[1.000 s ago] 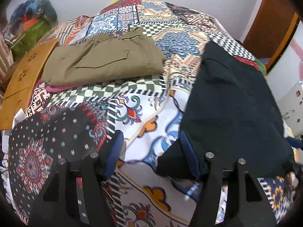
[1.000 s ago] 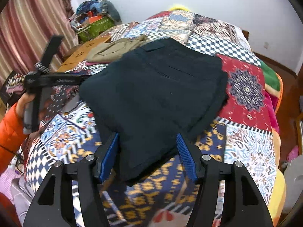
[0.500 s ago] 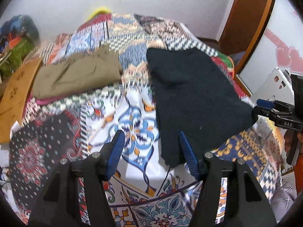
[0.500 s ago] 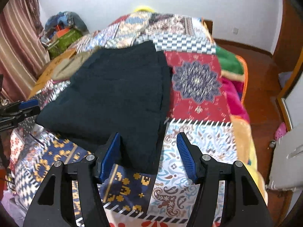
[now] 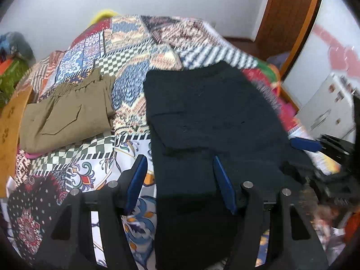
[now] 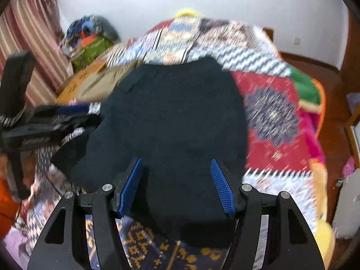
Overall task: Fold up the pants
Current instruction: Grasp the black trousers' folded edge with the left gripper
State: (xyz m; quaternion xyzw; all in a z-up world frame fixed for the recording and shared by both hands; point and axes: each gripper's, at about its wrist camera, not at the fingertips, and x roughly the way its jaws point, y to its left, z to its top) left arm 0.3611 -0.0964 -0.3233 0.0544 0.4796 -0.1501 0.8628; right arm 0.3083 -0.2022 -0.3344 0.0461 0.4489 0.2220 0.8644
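Black pants (image 5: 213, 121) lie folded flat on the patchwork bedspread (image 5: 139, 45); they also fill the middle of the right wrist view (image 6: 175, 117). My left gripper (image 5: 180, 173) is open, its blue pads either side of the pants' near left edge. My right gripper (image 6: 176, 175) is open over the pants' near edge. The right gripper shows at the right edge of the left wrist view (image 5: 315, 146), and the left gripper at the left of the right wrist view (image 6: 51, 117). Both views are motion-blurred.
Folded olive-green pants (image 5: 67, 112) lie on the bed to the left of the black ones, beside a wooden board (image 5: 11, 126). A pile of bags (image 6: 90, 40) sits by the striped curtain. A wooden door (image 5: 288, 15) and white cabinet (image 5: 326, 105) stand right.
Both grippers have moved in over the near end of the black pants, which now lie between each pair of open fingers. The pants stay flat on the bed.
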